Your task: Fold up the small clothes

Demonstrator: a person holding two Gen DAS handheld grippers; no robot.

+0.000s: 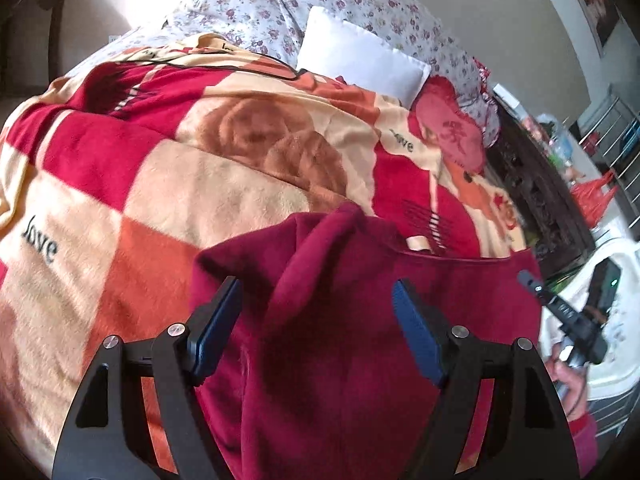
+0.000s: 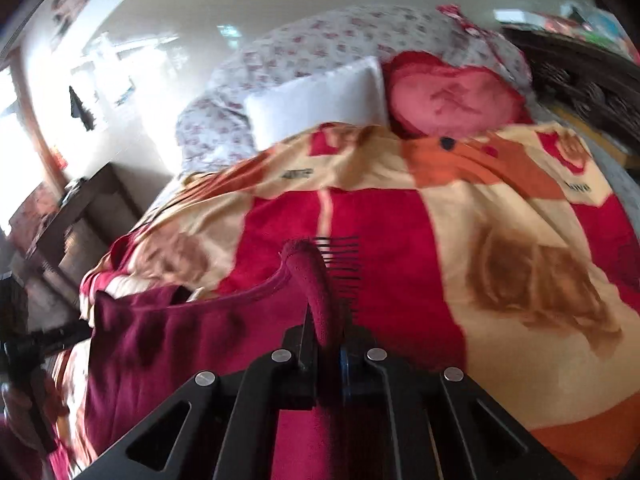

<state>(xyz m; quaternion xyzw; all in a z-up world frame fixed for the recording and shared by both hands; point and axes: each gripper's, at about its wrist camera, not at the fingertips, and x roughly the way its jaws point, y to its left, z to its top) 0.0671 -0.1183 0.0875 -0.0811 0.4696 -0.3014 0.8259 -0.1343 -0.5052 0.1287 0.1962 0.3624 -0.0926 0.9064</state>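
In the left wrist view the maroon garment [image 1: 332,344] fills the lower centre of the frame, lying on the checked blanket [image 1: 160,184]. The left gripper [image 1: 318,328] hangs over it, jaws spread wide, a raised fold between them, gripping nothing. In the right wrist view the right gripper [image 2: 326,344] at bottom centre is clamped on a bunched edge of the garment, pointing toward the white pillow [image 2: 320,100].

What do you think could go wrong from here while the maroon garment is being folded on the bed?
1. Only the right gripper is shut on the maroon garment, pinching a narrow edge; the fabric could slip out when pulled.
2. The left gripper stands open over the cloth, so that side is unsupported and may sag or bunch.
3. The fleece blanket underneath is soft and rumpled; closing the left fingers might catch it along with the garment.
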